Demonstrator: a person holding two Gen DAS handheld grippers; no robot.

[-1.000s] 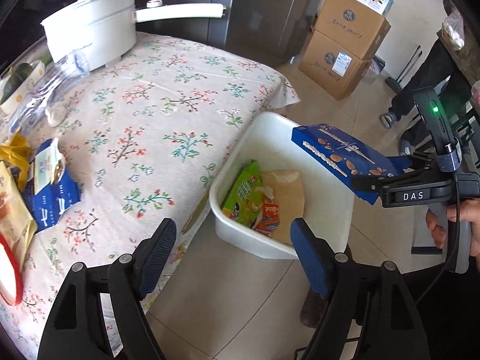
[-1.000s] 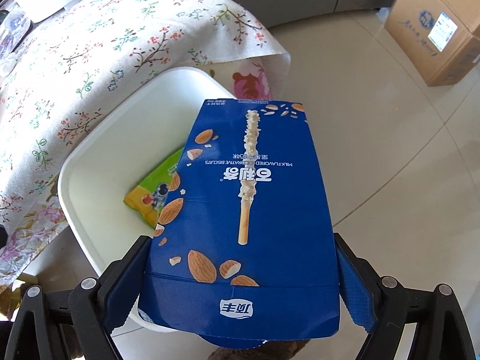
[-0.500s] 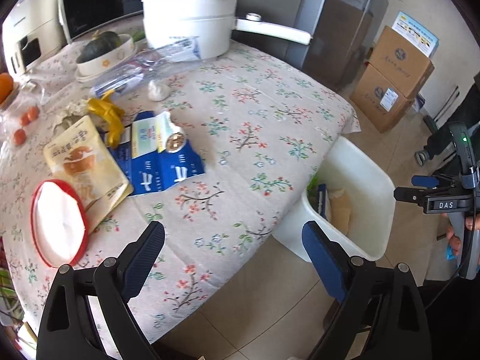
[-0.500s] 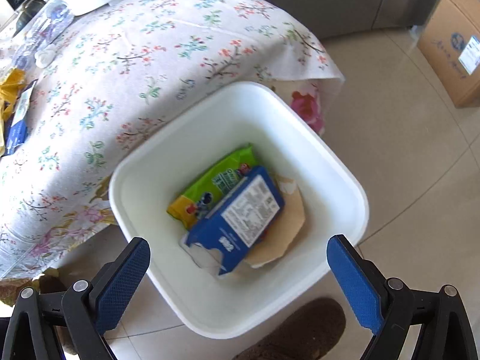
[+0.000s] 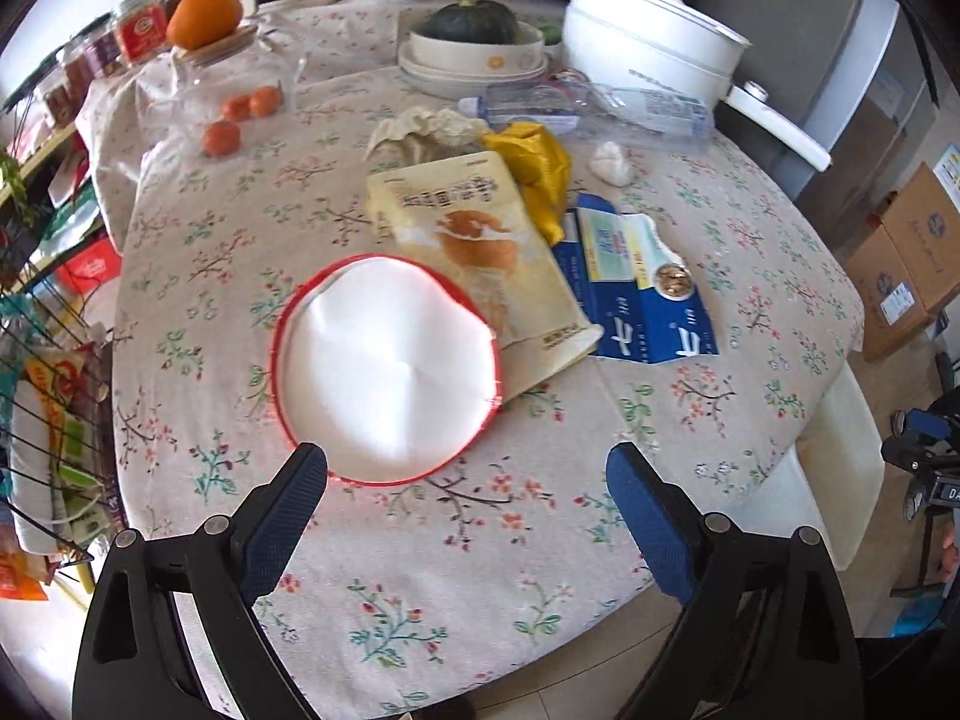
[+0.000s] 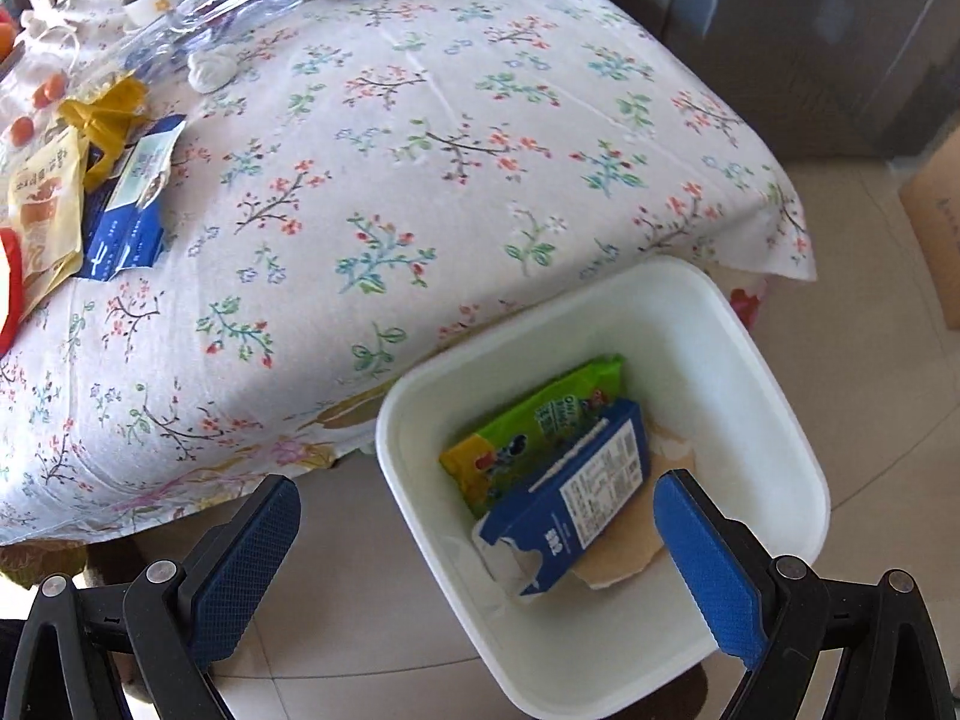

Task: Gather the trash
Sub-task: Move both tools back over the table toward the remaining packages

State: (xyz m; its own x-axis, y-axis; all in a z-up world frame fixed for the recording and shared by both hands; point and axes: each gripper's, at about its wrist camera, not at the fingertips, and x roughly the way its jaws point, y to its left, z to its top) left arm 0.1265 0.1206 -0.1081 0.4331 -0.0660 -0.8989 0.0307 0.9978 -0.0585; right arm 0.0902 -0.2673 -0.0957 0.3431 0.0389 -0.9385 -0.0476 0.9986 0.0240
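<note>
My left gripper (image 5: 468, 495) is open over the floral table, just short of a red-rimmed white lid (image 5: 384, 369). Beyond the lid lie a cream snack bag (image 5: 480, 246), a torn blue carton (image 5: 642, 282), a yellow wrapper (image 5: 537, 165), a crumpled tissue (image 5: 609, 162) and a clear plastic bottle (image 5: 600, 105). My right gripper (image 6: 477, 534) is open and empty above the white bin (image 6: 774, 414) on the floor. In the bin lie the blue biscuit box (image 6: 570, 492), a green packet (image 6: 528, 426) and brown paper (image 6: 624, 546).
A white pot (image 5: 648, 42) with a long handle, a bowl holding a dark squash (image 5: 474, 39), oranges (image 5: 222, 135) and jars stand at the back of the table. A wire rack (image 5: 42, 420) stands at the left. Cardboard boxes (image 5: 912, 258) sit on the floor at the right.
The right gripper opened and dropped the blue biscuit box into the bin, then drifted so the bin sits lower right. The left gripper swung from the bin over the table to the lid.
</note>
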